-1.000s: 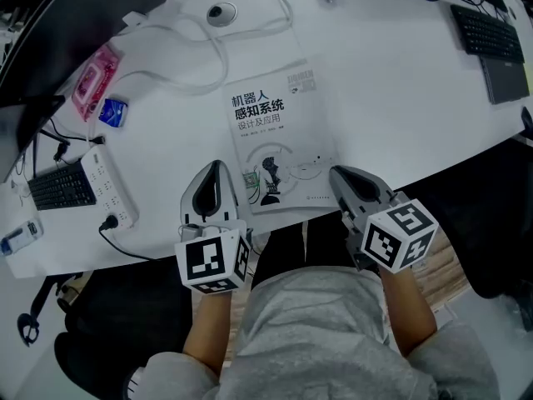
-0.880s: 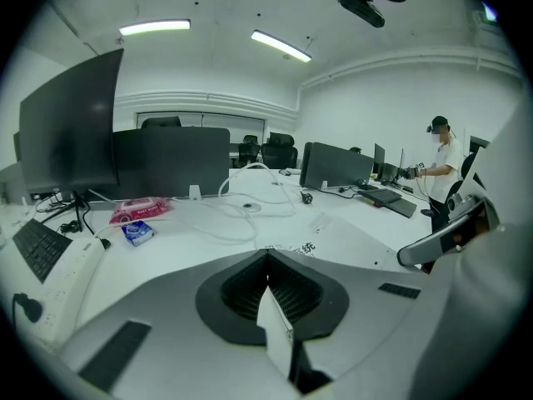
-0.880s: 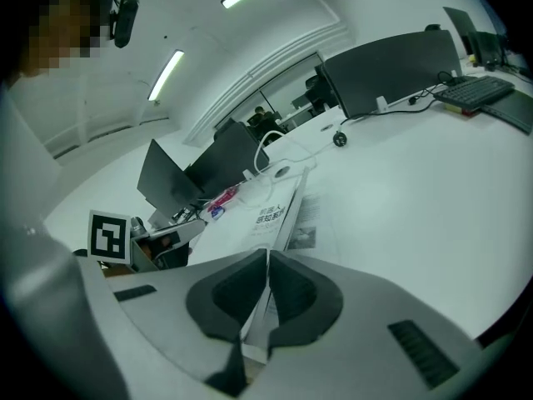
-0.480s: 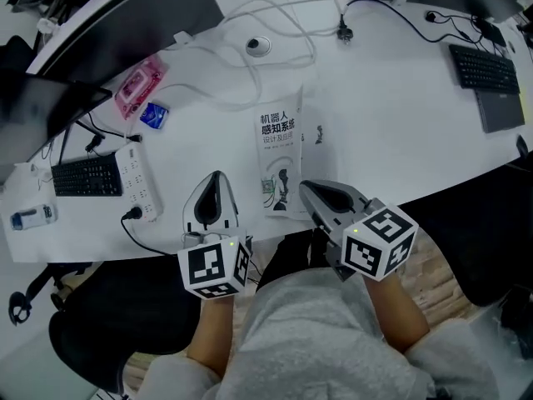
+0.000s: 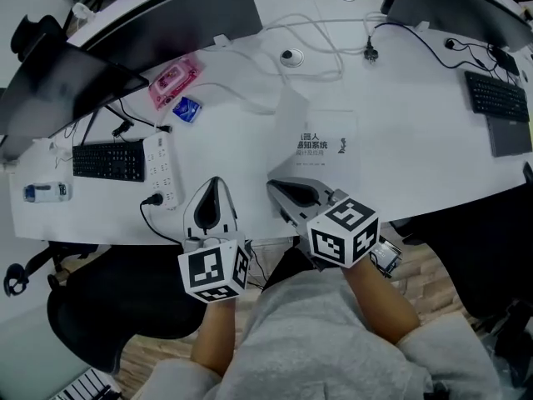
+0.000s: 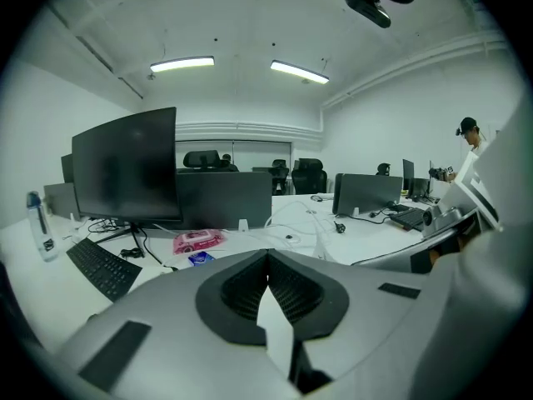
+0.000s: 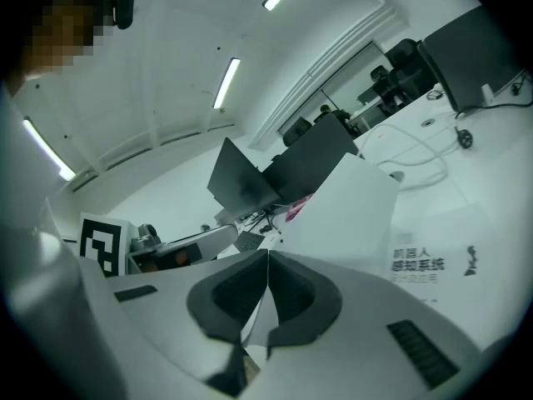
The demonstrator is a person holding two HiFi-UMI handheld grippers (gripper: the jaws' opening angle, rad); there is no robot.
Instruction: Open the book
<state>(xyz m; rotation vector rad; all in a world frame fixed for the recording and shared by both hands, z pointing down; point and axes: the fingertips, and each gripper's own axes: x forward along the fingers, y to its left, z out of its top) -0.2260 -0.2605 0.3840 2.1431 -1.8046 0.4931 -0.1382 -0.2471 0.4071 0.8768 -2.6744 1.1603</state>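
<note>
A white desk [image 5: 416, 123] is seen across the whole head view, with dark monitors [image 5: 166, 15] standing along its far edge from 10 to 2 o'clock. The book [image 5: 329, 127] is lying on the desk just beside the middle, towards 1 o'clock, with its near edge close to the person. Its white front cover [image 7: 354, 215] is lifted and tilted above a page on which a printed title is shown. The right gripper [image 5: 283, 192] is placed at the book's near left corner, and its jaws are pressed together on the edge of this cover. The left gripper [image 5: 214, 192] is held over the desk at 7 o'clock, apart from the book; its jaws are closed together with nothing between them. At 9 o'clock a black keyboard [image 5: 108, 158] and a white power strip [image 5: 164, 169] are placed side by side. A pink pack [image 5: 175, 79] and a small blue packet [image 5: 187, 108] are lying at 11 o'clock.
</note>
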